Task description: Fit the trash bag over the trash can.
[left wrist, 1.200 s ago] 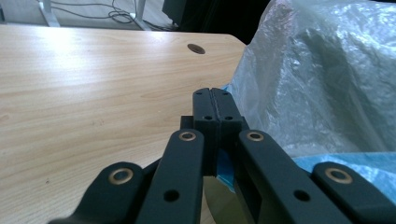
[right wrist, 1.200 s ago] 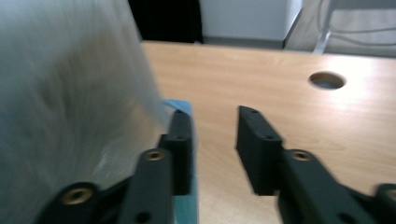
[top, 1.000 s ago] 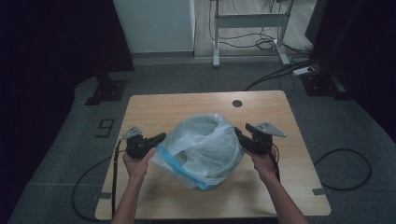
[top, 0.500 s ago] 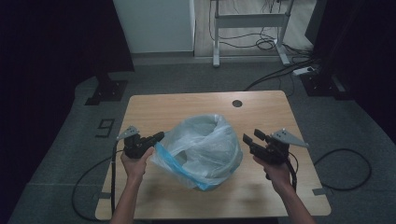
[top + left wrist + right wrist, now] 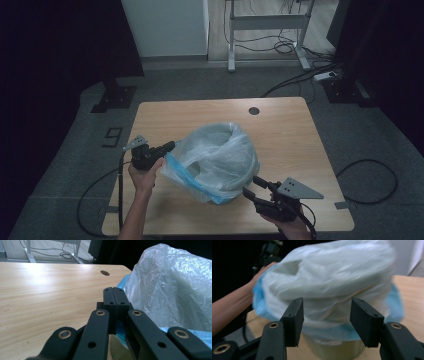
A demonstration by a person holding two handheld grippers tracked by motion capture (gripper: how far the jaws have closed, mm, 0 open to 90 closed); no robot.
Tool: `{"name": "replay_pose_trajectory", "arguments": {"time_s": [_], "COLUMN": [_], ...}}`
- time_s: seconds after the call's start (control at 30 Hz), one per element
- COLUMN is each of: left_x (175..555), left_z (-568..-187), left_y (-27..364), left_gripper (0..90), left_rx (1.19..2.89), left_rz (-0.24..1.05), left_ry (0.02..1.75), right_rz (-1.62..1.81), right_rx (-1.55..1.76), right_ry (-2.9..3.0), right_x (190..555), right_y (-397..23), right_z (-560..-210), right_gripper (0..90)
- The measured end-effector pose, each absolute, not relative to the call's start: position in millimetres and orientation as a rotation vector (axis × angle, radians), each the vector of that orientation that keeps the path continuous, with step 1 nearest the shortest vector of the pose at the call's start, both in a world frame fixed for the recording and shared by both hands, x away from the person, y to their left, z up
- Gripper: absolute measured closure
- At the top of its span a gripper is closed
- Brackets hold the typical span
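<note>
We count one plastic bag, one container under it, two grippers and one table. The bag is thin, crinkled and milky-translucent, puffed up into a loose dome with a blue band running along its lower edge. It is draped over a pale round container, whose lower wall shows below the blue band in the right gripper view; what kind of container it is we cannot tell.

The bag sits just to the right of our left gripper, which has its jaws pressed together on the bag's blue-edged rim; in the left gripper view a strip of blue film shows caught between the black jaws. The left hand wraps that gripper's body.

Our right gripper is at the near right of the bag, jaws spread, with the bag straight ahead of them and nothing between the pads. The picture from this gripper is blurred.

Everything rests on the light wooden table, which has one round hole far beyond the bag.
</note>
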State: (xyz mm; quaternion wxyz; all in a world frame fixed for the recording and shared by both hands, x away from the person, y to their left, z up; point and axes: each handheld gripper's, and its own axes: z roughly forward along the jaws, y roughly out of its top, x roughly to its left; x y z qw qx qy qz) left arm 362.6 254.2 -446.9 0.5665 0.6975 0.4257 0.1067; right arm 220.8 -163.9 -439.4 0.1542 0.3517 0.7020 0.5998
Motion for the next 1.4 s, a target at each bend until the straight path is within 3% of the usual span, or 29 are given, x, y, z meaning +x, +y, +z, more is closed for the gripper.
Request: {"name": "replay_pose_trajectory", "arguments": {"time_s": [0.53, 0.7, 1.0, 1.4], "left_x": [363.5, 363.2, 362.6, 359.3], "left_z": [-449.6, -450.3, -451.6, -452.1], "left_y": [252.8, 251.3, 251.0, 259.3], "left_gripper": [89.8, 89.8, 89.8, 89.7], "left_rx": [1.644, 1.641, 1.639, 1.657], "left_rz": [0.245, 0.242, 0.239, 0.215], "left_ry": [1.009, 1.012, 1.013, 1.017], "right_rz": [1.731, 1.663, 1.543, 1.461], "right_rx": [0.806, 0.767, 0.685, 0.738], "right_ry": [2.178, 2.183, 2.210, 2.334], "right_x": [214.4, 213.5, 211.5, 222.4], "right_y": [-130.7, -127.9, -118.1, -121.5], "right_z": [-446.9, -446.5, -450.7, -487.4], "right_gripper": [47.1, 55.7, 88.0, 89.3]}}
